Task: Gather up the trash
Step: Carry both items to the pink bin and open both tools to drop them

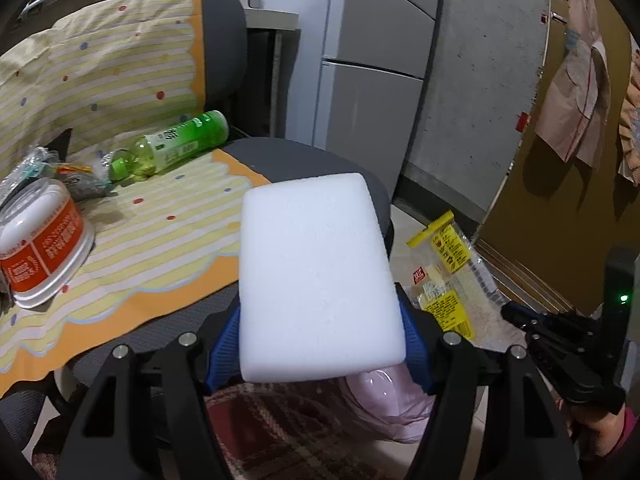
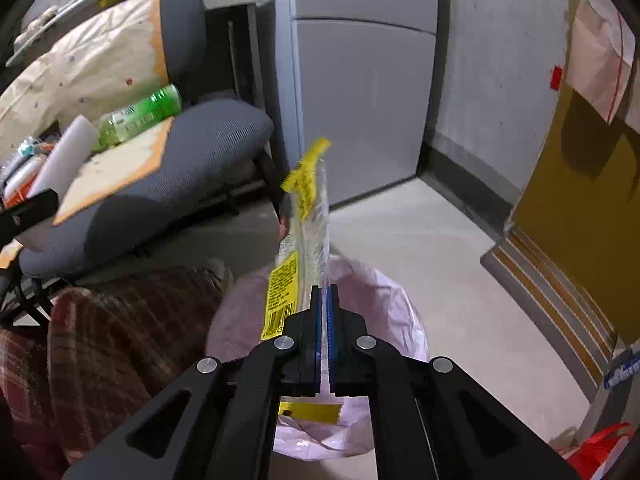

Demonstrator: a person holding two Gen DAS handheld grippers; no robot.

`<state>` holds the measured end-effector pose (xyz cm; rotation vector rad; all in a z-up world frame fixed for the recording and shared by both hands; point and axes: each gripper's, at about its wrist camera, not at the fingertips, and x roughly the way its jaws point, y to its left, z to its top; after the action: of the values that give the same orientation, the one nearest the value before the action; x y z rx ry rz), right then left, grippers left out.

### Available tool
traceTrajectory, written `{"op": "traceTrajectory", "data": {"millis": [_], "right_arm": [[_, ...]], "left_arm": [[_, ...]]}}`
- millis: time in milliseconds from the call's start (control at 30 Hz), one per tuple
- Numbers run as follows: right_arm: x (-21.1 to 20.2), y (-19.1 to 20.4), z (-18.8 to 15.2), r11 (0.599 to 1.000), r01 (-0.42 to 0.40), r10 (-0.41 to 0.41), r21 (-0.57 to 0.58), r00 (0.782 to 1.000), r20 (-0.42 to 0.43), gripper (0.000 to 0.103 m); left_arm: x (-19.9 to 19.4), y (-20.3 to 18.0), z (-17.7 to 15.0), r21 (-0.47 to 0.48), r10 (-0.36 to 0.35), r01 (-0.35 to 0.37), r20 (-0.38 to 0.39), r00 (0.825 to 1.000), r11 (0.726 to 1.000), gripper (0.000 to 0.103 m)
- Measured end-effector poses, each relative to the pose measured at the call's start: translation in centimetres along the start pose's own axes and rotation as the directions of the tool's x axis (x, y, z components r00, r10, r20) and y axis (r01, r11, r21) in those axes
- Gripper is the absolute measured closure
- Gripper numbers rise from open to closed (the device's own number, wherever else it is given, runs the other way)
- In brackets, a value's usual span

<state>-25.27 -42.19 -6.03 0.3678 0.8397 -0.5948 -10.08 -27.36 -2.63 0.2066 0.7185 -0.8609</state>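
While the left gripper [image 1: 322, 340] pinches one foam block [image 1: 316, 276], the right gripper [image 2: 325, 308] clamps one wrapper [image 2: 310, 216].

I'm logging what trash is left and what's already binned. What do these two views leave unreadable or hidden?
- Inside of the pink bin bag: right wrist view, covered by the right gripper and its clear wrapper; left wrist view, hidden behind the white foam block.
- Wrappers behind the orange tub: cut off at the left edge.
- Green bottle label: too small to read.
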Motion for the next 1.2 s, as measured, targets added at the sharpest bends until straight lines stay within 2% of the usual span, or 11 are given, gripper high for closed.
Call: {"op": "traceTrajectory", "data": {"millis": [100, 133, 167, 367, 633, 867, 967, 1033, 1200], "right_arm": [[1.1, -0.4, -0.4, 1.000, 0.008, -0.008, 0.002, 0.999, -0.036, 0.090], [1.2, -0.4, -0.4, 1.000, 0.005, -0.005, 0.008, 0.999, -0.044, 0.075], [1.1, -0.4, -0.4, 1.000, 0.004, -0.003, 0.018, 0.999, -0.040, 0.064], [-0.2, -0.2, 0.6, 1.000, 0.000, 0.000, 0.015, 1.000, 0.019, 0.064], [-1.8, 0.1, 1.9, 1.000, -0.004, 0.004, 0.001, 0.993, 0.114, 0.064], [-1.8, -0.6, 2.3, 0.999, -0.011, 0.006, 0.047, 0.996, 0.095, 0.064], [-1.8, -0.9, 2.2, 0.999, 0.005, -0.010, 0.050, 0.995, 0.097, 0.064], [-1.8, -1.1, 2.2, 0.998, 0.005, -0.011, 0.057, 0.996, 0.093, 0.062], [-1.9, -1.5, 2.4, 0.997, 0.013, -0.020, 0.072, 0.995, 0.096, 0.057]], "left_arm": [[0.2, -0.5, 0.0, 0.015, -0.007, 0.007, -0.006, 1.000, 1.000, 0.036], [0.3, -0.7, -0.1, 0.023, -0.009, 0.009, -0.011, 1.000, 1.000, 0.036], [0.3, -0.9, -0.2, 0.028, -0.011, 0.011, -0.012, 1.000, 1.000, 0.036], [0.7, -1.8, -0.3, 0.063, -0.053, 0.055, -0.030, 0.998, 0.996, 0.036], [2.5, -5.6, -1.1, 0.185, -0.162, 0.171, -0.061, 0.985, 0.968, 0.036], [5.1, -7.9, -1.2, 0.211, -0.211, 0.232, -0.119, 0.970, 0.950, 0.036], [6.2, -9.1, -1.3, 0.231, -0.223, 0.255, -0.156, 0.962, 0.939, 0.030], [6.8, -9.4, -1.5, 0.241, -0.197, 0.236, -0.175, 0.965, 0.942, 0.019], [6.7, -8.1, -1.5, 0.214, -0.173, 0.208, -0.171, 0.970, 0.955, 0.018]]}}
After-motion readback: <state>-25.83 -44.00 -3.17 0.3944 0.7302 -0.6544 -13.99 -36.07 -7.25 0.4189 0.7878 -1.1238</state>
